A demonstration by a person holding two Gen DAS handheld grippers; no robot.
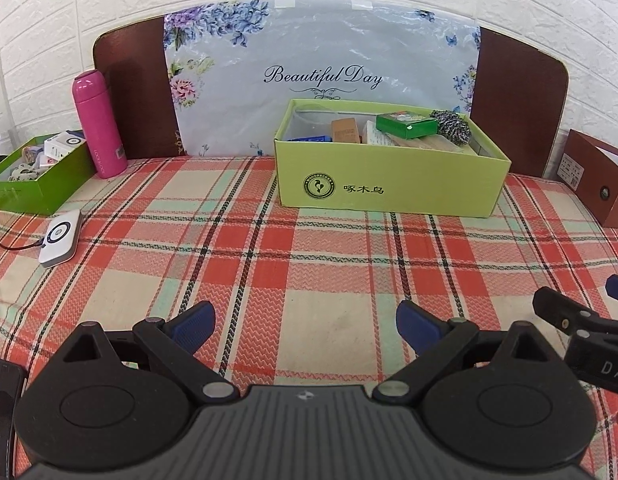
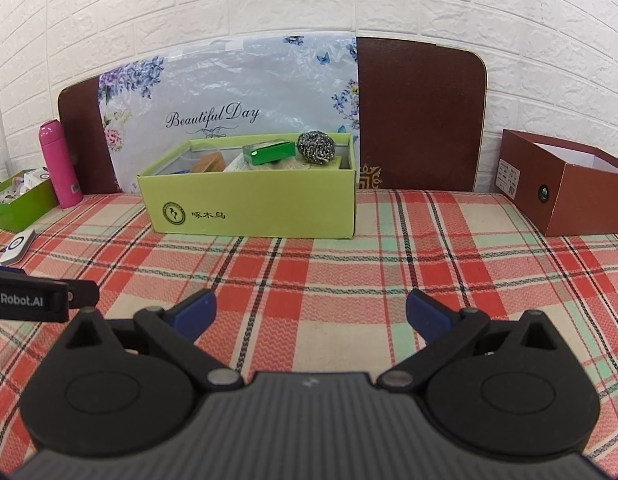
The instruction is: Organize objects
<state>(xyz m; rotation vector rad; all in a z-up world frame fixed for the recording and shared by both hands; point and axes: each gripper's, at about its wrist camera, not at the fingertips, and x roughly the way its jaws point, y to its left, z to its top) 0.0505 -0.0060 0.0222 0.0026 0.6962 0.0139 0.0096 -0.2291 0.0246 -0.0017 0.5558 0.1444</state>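
A light green cardboard box (image 1: 389,184) stands at the back of the plaid table; it also shows in the right wrist view (image 2: 249,208). It holds a small green box (image 1: 407,124), a steel scouring ball (image 2: 316,147), a tan carton (image 1: 345,130) and other items. My left gripper (image 1: 305,322) is open and empty, low over the cloth, well short of the box. My right gripper (image 2: 311,314) is open and empty, also over the cloth in front of the box. The right gripper's fingers (image 1: 565,316) show at the right edge of the left wrist view.
A pink bottle (image 1: 98,124) stands at the back left beside a darker green box (image 1: 33,184) of small items. A white device with a cable (image 1: 60,237) lies on the cloth at the left. A brown open box (image 2: 569,192) stands at the right. A brown headboard and brick wall close the back.
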